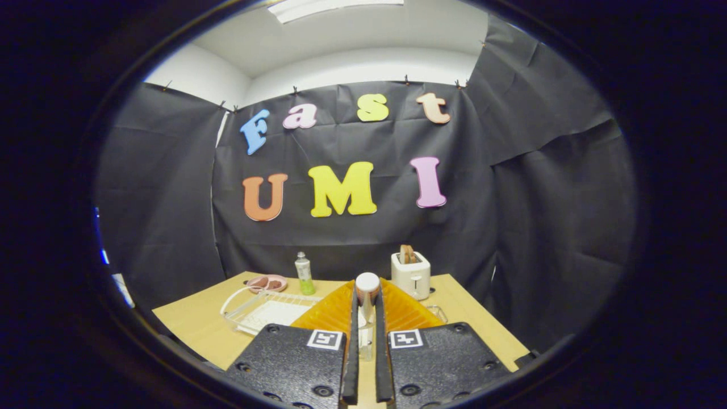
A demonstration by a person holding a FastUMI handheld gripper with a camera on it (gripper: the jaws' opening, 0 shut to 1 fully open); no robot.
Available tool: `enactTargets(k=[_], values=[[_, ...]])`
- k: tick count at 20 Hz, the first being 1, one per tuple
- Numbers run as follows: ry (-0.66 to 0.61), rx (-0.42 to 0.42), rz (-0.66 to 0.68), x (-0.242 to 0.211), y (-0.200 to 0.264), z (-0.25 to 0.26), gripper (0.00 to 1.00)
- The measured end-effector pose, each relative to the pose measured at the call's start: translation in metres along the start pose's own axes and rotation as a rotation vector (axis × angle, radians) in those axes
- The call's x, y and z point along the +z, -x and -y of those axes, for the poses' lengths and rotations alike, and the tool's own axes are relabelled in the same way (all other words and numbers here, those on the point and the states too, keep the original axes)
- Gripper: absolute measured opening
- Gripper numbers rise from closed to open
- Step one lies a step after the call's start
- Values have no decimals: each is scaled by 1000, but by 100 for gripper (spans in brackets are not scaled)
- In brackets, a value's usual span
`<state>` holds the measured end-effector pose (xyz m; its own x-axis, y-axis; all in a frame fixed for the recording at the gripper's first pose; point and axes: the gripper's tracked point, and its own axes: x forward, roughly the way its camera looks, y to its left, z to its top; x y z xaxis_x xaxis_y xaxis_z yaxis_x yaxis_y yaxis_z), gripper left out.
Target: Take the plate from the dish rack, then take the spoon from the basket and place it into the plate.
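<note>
The claw [367, 309] is pinching the spoon [367, 295]: its two fingers stand nearly pressed together, with only the narrow handle between them, and the spoon's pale rounded end pokes up just above the fingertips [356, 301]. The handle runs down through the slim gap between the fingers toward the gripper body. Behind the spoon and fanning out to either side of the fingers lies the plate [326, 312], an orange ribbed dish that sits in the middle of the desk [193, 324], just ahead of the gripper; whether the spoon touches the plate or hangs over it I cannot tell. To the left of the plate, toward the desk's left edge, lies the dish rack [255, 309], a white wire frame with a pale tray inside it. Beyond the rack, near the far left corner of the desk, sits a small pink dish [267, 282] holding something brown. Just beside that dish, along the far edge, a small green bottle [304, 274] with a light cap stands upright. Further right on the far edge, beyond the fingers, a white toaster [411, 275] stands with slices of bread [406, 254] sticking out of its top. A clear wire loop [438, 312] shows at the plate's right side, too small to identify. The desk itself is a light wooden surface set against the dark cloth wall [539, 227].
</note>
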<state>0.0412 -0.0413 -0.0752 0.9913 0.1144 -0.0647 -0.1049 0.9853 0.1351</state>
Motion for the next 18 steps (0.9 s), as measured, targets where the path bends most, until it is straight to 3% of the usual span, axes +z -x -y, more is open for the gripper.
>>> enactTargets(k=[8, 12, 18], values=[[10, 173, -160, -84, -17, -108, 17], [2, 214, -278, -131, -35, -134, 17], [10, 222, -347, -147, -50, -140, 17]])
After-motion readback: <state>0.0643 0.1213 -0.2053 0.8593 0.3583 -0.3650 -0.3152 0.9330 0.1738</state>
